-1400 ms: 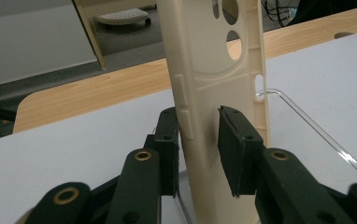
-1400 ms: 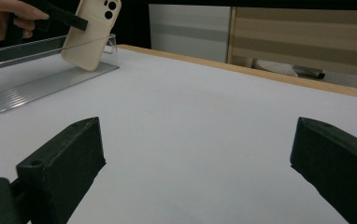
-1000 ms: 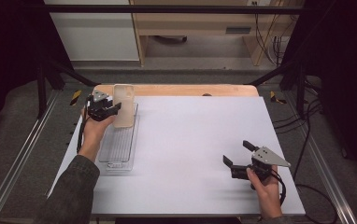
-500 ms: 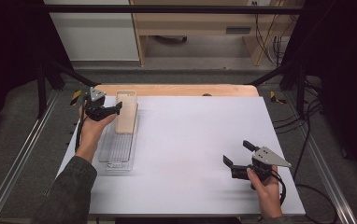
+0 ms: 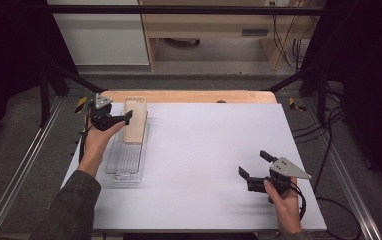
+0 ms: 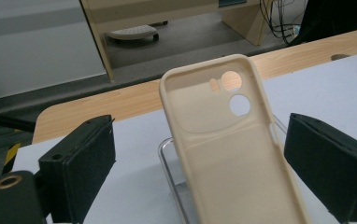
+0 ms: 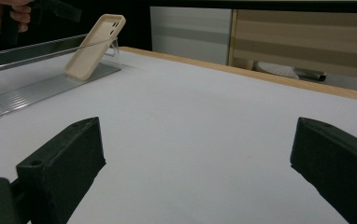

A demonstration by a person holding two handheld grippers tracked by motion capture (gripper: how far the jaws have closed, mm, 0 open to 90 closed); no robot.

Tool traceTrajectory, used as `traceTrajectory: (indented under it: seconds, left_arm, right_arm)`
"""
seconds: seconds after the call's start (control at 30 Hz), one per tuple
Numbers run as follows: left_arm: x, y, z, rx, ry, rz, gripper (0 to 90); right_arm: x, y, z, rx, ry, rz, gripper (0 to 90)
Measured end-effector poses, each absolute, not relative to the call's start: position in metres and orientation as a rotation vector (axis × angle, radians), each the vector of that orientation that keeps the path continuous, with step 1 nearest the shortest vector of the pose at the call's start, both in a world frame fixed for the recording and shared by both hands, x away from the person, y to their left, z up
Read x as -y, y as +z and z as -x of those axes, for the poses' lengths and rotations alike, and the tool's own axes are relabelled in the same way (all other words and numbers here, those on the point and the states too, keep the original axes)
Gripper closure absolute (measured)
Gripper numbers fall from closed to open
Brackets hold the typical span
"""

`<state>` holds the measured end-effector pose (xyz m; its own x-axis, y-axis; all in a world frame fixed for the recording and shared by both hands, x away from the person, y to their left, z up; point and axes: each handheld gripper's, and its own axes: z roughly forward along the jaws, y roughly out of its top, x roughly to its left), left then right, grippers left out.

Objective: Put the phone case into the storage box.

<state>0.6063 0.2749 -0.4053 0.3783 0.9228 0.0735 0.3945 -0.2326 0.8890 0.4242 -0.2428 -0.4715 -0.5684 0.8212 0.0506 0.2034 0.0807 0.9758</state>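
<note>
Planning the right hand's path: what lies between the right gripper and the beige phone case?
Only bare white table: the right gripper view shows nothing between the right gripper and the beige phone case leaning on its clear stand.

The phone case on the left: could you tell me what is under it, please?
The phone case leans tilted on a clear plastic stand; its lower edge rests on the stand's ribbed base, above the white table. The ribs directly beneath it are covered.

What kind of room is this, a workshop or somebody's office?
Most likely a lab bench set up for recording. A metal frame surrounds the white table, cables trail on the floor behind, and a person works hand-held tongs, the left tongs beside a phone case.
</note>
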Motion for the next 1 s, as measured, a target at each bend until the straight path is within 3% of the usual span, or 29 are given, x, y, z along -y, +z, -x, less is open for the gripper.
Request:
traceTrajectory:
  seconds: [1.0]
  left_arm:
    - [-0.268, -0.390, -0.587, -1.084, 0.715, -1.767, 4.4]
  right_arm:
    - [0.242, -0.473, -0.425, -1.838, 1.518, -1.026, 2.7]
